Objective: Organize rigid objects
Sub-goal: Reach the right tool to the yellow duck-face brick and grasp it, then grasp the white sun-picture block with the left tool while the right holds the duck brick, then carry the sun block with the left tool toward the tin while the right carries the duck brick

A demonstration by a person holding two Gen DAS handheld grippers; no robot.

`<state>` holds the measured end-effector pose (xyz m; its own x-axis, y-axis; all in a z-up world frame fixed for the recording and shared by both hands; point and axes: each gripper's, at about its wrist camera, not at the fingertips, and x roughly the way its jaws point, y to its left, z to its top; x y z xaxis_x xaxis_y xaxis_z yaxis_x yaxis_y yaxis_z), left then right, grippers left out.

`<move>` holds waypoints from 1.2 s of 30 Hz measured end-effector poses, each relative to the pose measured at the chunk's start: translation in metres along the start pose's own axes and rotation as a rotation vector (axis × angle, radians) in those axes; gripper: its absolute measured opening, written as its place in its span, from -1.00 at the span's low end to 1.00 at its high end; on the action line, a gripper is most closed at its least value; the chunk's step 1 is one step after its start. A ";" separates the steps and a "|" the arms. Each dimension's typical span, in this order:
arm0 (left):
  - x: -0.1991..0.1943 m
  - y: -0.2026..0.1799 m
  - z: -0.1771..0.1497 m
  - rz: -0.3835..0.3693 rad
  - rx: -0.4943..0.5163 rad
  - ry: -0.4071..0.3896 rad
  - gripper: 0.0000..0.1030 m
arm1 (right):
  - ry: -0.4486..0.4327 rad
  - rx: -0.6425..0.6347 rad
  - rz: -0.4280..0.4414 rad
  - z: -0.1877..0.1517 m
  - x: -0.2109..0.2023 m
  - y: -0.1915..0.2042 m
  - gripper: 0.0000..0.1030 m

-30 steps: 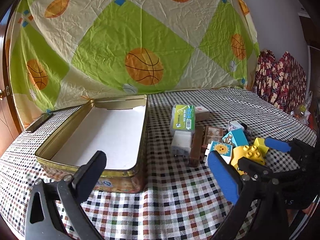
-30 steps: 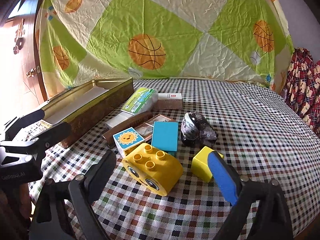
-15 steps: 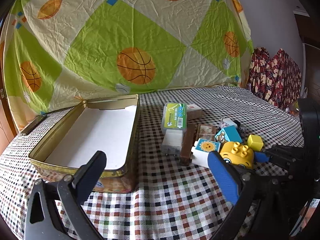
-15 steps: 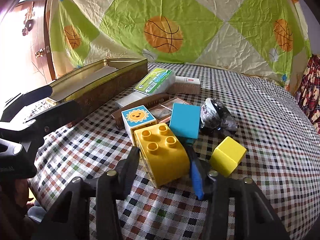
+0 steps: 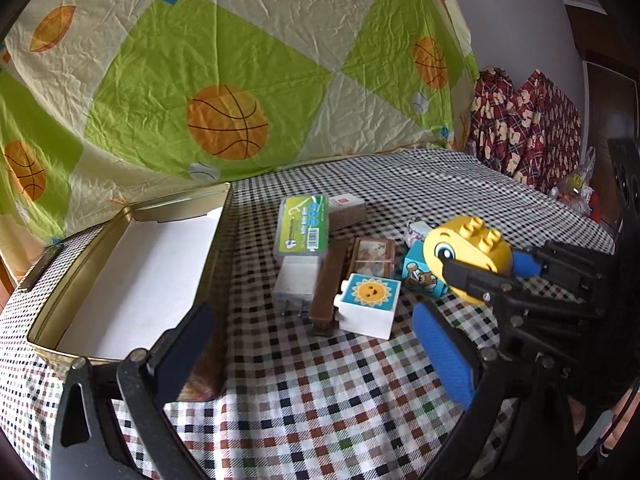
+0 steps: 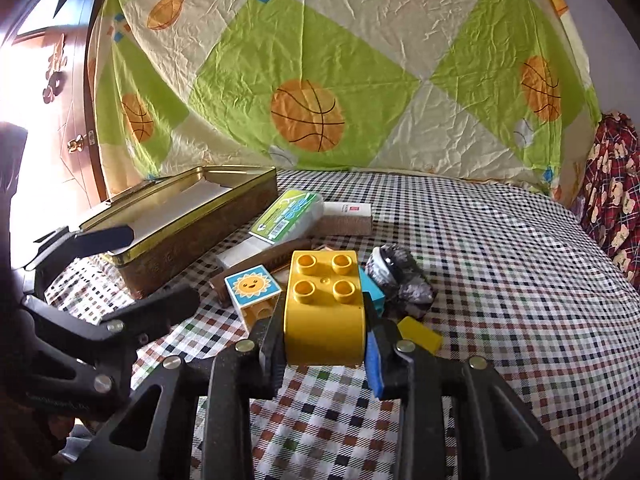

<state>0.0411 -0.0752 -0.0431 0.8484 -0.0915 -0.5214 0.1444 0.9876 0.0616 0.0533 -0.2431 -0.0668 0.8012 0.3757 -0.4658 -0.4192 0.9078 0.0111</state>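
Observation:
A yellow studded brick with cartoon eyes (image 6: 324, 308) is clamped between the pads of my right gripper (image 6: 324, 340), which is shut on it. The brick is raised slightly over the checked cloth. In the left wrist view the same yellow brick (image 5: 468, 256) sits tilted in the right gripper (image 5: 480, 268), beside the pile. An open gold tin (image 5: 224, 248) with a white floor stands at the left; the tin (image 6: 200, 240) also shows in the right wrist view. My left gripper (image 5: 316, 352) is wide, its jaws closing a little, with nothing between them; the left gripper (image 6: 136, 276) hangs near the tin's corner.
On the cloth lie a sun-faced block (image 5: 370, 304), a blue block (image 5: 420, 276), a brown bar (image 5: 330, 284), a white charger (image 5: 296, 280), a green-labelled box (image 5: 304, 226) and a small tan box (image 5: 346, 208). A small yellow cube (image 6: 420, 332) and a grey crumpled lump (image 6: 400, 280) sit beside them.
My right gripper closed from open onto the yellow brick and raised it off the cloth. The left gripper drifted closer to the pile of objects.

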 end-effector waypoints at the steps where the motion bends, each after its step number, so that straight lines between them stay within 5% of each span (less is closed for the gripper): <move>1: 0.003 -0.002 0.002 -0.012 0.000 0.013 0.81 | -0.001 0.003 -0.013 0.003 0.001 -0.003 -0.34; 6: 0.016 -0.010 0.008 -0.062 0.014 0.048 0.75 | -0.006 0.043 -0.041 0.008 0.008 -0.020 -0.34; 14: 0.041 -0.025 0.014 -0.134 0.060 0.137 0.03 | -0.012 0.089 -0.031 0.007 0.007 -0.028 -0.34; 20: 0.049 -0.036 0.013 -0.168 0.117 0.184 -0.18 | -0.018 0.100 -0.031 0.006 0.006 -0.027 -0.34; 36: 0.023 -0.016 0.016 -0.158 0.031 0.012 -0.19 | -0.044 0.068 -0.062 0.005 0.001 -0.022 -0.34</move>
<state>0.0667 -0.0949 -0.0425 0.8080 -0.2434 -0.5365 0.2913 0.9566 0.0047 0.0654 -0.2614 -0.0637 0.8430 0.3251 -0.4286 -0.3397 0.9395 0.0444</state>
